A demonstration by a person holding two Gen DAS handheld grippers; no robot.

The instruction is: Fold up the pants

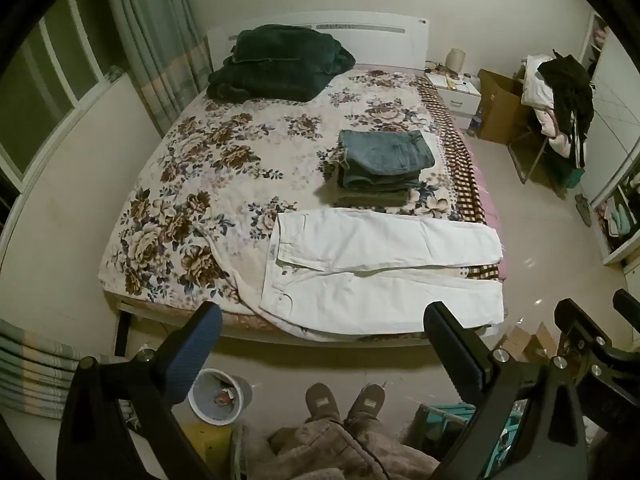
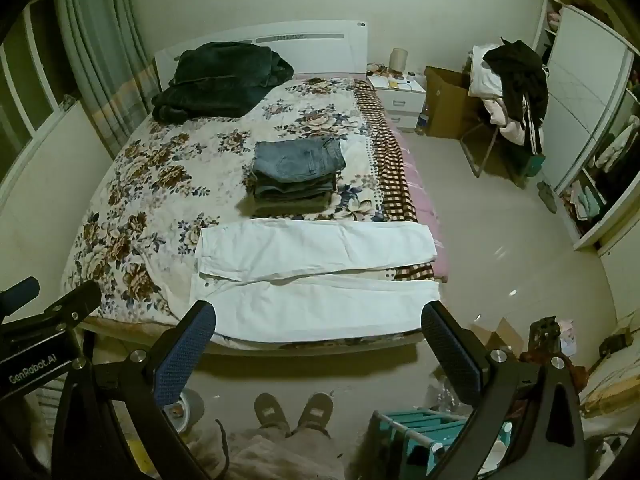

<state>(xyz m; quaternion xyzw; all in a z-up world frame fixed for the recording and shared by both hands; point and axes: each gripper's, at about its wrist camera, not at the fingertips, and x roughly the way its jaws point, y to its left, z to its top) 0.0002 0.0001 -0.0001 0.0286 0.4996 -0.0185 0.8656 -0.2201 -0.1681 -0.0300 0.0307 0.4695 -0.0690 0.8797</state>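
White pants (image 1: 380,272) lie spread flat across the near edge of the floral bed (image 1: 192,184), waist to the left, both legs pointing right. They also show in the right wrist view (image 2: 316,276). My left gripper (image 1: 322,320) is open and empty, held above the floor in front of the bed's near edge. My right gripper (image 2: 318,320) is open and empty, also short of the bed, to the right of the left one. A stack of folded jeans (image 1: 380,168) sits on the bed behind the white pants.
A dark green blanket (image 1: 280,64) lies by the headboard. A bin (image 1: 216,396) and my slippers (image 1: 344,400) are on the floor below. A nightstand (image 1: 456,92), cardboard box (image 1: 500,104) and a chair piled with clothes (image 1: 560,96) stand right of the bed.
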